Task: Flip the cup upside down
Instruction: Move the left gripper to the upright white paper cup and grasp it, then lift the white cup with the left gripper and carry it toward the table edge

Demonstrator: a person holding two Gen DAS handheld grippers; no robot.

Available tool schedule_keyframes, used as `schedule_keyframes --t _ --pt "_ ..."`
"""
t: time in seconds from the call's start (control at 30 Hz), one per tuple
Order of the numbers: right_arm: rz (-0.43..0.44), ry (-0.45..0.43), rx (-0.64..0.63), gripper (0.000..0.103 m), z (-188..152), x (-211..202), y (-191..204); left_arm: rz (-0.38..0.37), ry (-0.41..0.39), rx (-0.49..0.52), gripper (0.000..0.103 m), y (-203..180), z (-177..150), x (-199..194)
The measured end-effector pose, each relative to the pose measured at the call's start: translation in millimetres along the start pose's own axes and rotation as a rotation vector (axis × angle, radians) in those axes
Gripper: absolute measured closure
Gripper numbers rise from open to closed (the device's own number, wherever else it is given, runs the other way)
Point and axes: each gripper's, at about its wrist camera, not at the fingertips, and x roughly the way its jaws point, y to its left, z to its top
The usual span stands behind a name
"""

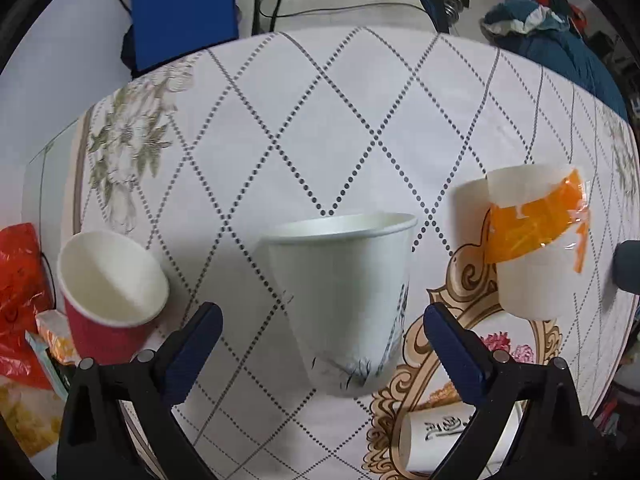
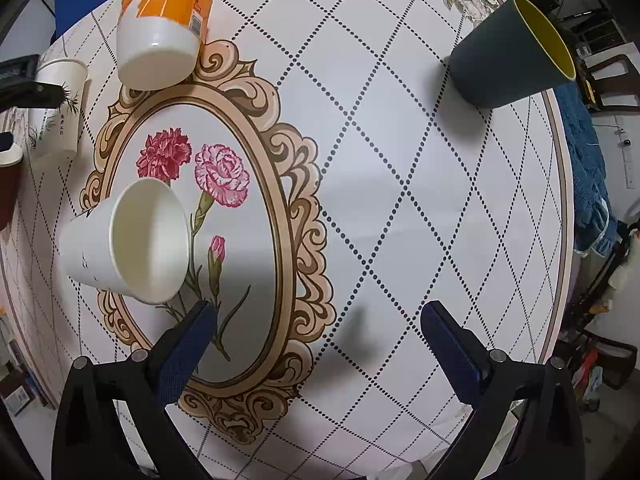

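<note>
The left gripper (image 1: 322,338), jaws spread and empty, is facing the upright white paper cup with ink-grass print (image 1: 344,300), standing mouth-up directly ahead between its fingertips, axis vertical.

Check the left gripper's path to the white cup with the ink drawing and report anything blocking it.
Nothing visible blocks it. The white cup stands upright directly ahead of the open left gripper, with only bare tablecloth between the fingers and the cup.

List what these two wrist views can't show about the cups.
- Lying cup, left wrist view: mostly hidden behind the left tongs.
- Red cup, right wrist view: cut by the left edge.
- Dark cup, left wrist view: cut by the right edge.
</note>
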Motion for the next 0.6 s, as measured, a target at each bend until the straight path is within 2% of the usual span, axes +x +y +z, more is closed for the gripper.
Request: schedule_keyframes --t 0.2,0.3,0.43,0.6 --pt "-0.005 0.001 0.008 0.0 6 -1 0 -0.012 0.008 0.014 0.002 -1 -2 11" --pt "-0.004 0.007 0.013 0.0 9 4 -5 -0.008 0.01 0.021 0.012 -1 -2 15" --pt "-0.004 0.012 0.013 0.0 9 6 -9 -0.003 0.02 0.025 0.042 -1 -4 24" --pt "-0.003 0.013 0.011 0.0 3 8 -7 0.008 -0.003 0.032 0.044 -5 -9 31"
